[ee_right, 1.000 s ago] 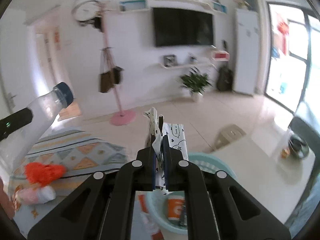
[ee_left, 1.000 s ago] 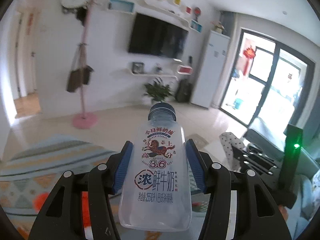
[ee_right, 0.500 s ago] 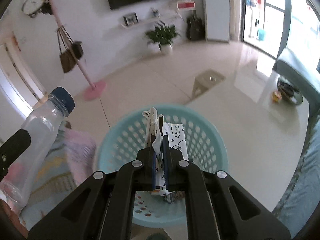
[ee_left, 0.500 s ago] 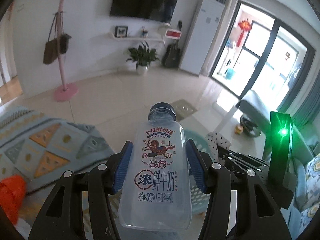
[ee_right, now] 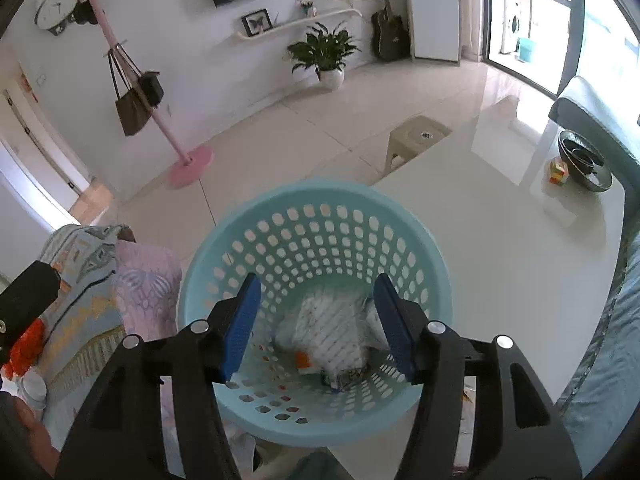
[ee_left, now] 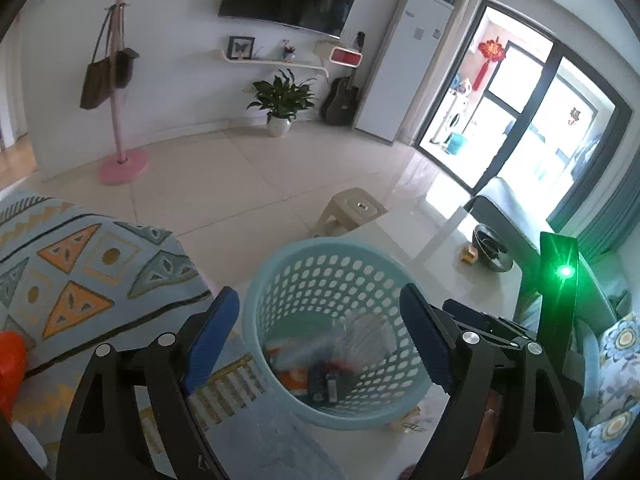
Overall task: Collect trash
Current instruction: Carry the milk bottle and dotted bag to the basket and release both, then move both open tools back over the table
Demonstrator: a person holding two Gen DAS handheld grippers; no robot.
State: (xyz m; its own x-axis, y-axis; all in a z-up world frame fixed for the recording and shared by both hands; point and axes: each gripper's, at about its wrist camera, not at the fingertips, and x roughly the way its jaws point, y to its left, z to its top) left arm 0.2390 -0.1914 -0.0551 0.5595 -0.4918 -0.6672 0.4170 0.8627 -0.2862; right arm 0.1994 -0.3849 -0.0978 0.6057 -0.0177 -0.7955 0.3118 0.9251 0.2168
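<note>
A light blue perforated basket [ee_left: 320, 252] stands on the floor below both grippers; it also shows in the right wrist view [ee_right: 280, 208]. My left gripper [ee_left: 320, 336] is open and empty above it. A blurred clear bottle [ee_left: 320, 344] lies among other trash inside. My right gripper [ee_right: 316, 324] is open and empty over the basket. A white patterned wrapper [ee_right: 332, 332], blurred, lies in the basket between its fingers. An orange crumpled piece [ee_left: 10, 364] lies on the patterned cloth at the left.
A patterned blanket [ee_left: 80, 264] covers the surface to the left. A white table [ee_right: 500, 240] with a dark bowl [ee_right: 584, 160] lies right of the basket. A beige stool [ee_left: 352, 212], pink coat stand [ee_left: 120, 120] and potted plant [ee_left: 282, 104] stand beyond.
Both grippers opened over the basket. The bottle left my left gripper and the wrapper left my right gripper; both now lie in the basket.
</note>
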